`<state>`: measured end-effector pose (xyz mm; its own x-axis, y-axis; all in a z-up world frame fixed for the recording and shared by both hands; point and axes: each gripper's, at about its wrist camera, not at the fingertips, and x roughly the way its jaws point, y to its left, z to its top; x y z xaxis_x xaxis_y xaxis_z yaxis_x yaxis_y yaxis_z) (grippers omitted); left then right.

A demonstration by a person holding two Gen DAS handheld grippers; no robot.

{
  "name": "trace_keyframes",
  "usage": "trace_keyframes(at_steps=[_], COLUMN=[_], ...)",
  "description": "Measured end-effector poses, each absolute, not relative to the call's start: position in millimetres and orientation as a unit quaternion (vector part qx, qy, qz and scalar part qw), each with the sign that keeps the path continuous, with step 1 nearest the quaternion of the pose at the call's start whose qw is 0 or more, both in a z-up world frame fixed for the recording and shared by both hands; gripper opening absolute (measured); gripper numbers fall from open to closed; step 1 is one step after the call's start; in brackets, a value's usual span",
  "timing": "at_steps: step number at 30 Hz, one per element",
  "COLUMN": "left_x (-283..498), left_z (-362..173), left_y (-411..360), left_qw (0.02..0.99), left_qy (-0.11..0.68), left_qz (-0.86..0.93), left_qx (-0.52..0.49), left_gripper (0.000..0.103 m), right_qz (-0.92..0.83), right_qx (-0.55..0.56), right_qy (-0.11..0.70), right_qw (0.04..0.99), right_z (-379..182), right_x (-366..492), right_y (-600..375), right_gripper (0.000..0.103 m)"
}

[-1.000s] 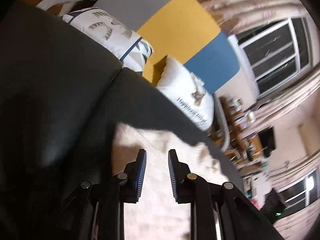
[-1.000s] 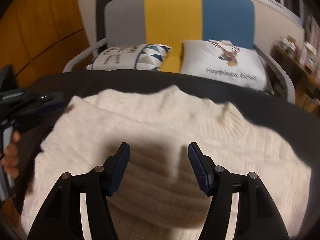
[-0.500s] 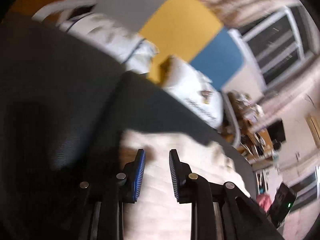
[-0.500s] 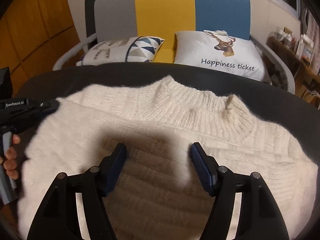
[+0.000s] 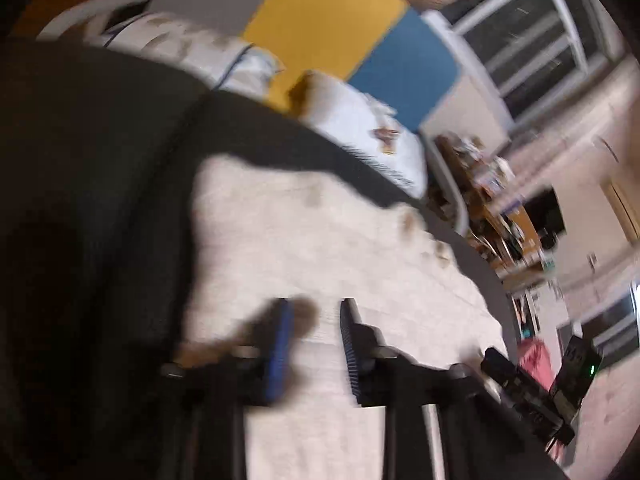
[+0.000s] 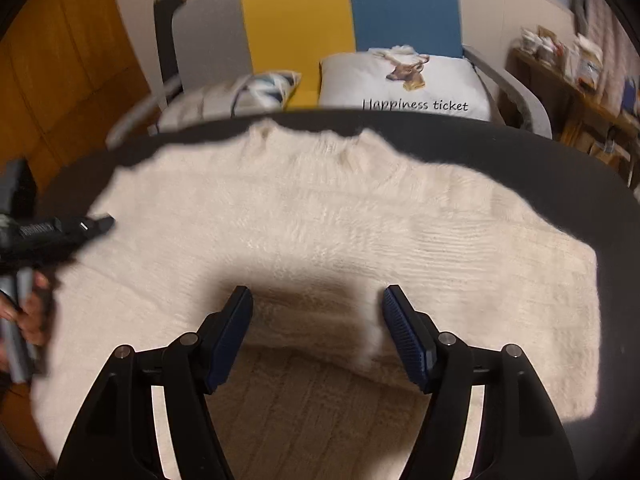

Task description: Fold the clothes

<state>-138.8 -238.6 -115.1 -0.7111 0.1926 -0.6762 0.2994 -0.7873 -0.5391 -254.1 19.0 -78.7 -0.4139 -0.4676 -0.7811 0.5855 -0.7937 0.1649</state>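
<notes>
The white cushion (image 6: 404,80) in the upper middle of the right wrist view carries the black words "Happiness ticket" under a small deer picture. The left gripper (image 6: 100,225) at the left edge has a white label (too blurred to read). The left wrist view shows no readable text.

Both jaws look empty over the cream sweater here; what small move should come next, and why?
Probably lower the right gripper onto the sweater and pinch the fabric fold below it. Its jaws have just been opening and stand wide with nothing between them, above the sweater spread across the dark table. The left gripper also holds nothing.
</notes>
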Motion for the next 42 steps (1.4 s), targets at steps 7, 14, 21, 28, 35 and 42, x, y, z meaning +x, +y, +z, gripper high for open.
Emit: trace_keyframes(at_steps=[7,14,21,28,35,42], left_x=[-149.6,-196.6,-256.5,-267.1,-268.2,-321.2], left_z=[-117.6,-95.6,-101.8,-131.6,-117.9,-83.5], left_y=[-196.5,-150.1,-45.5,-24.5,-20.5,25.7], left_qw=[0.04,-0.055,-0.149,-0.148,-0.168,-0.293], left_qy=[0.258,0.279,0.208,0.172,0.165,0.096], left_qz=[-0.87,-0.871,-0.868,-0.851,-0.853,-0.834], left_qx=[0.419,0.4,0.425,0.474,0.465,0.457], left_gripper=[0.025,0.026,0.026,0.024,0.026,0.027], right_qz=[-0.852,-0.811,-0.812,-0.779,-0.798,-0.861], right_qx=[0.459,0.454,0.451,0.368,0.408,0.429], right_qy=[0.005,-0.188,-0.262,-0.454,-0.401,-0.144], right_qw=[0.251,0.318,0.263,0.228,0.189,0.231], right_z=[-79.2,-84.1,-94.8,-111.0,-106.7,-67.0], right_x=[-240.9,-241.5,-267.2,-286.4,-285.1,-245.2], right_y=[116.5,171.4,176.8,216.5,206.3,180.7], right_gripper=[0.071,0.076,0.086,0.086,0.086,0.087])
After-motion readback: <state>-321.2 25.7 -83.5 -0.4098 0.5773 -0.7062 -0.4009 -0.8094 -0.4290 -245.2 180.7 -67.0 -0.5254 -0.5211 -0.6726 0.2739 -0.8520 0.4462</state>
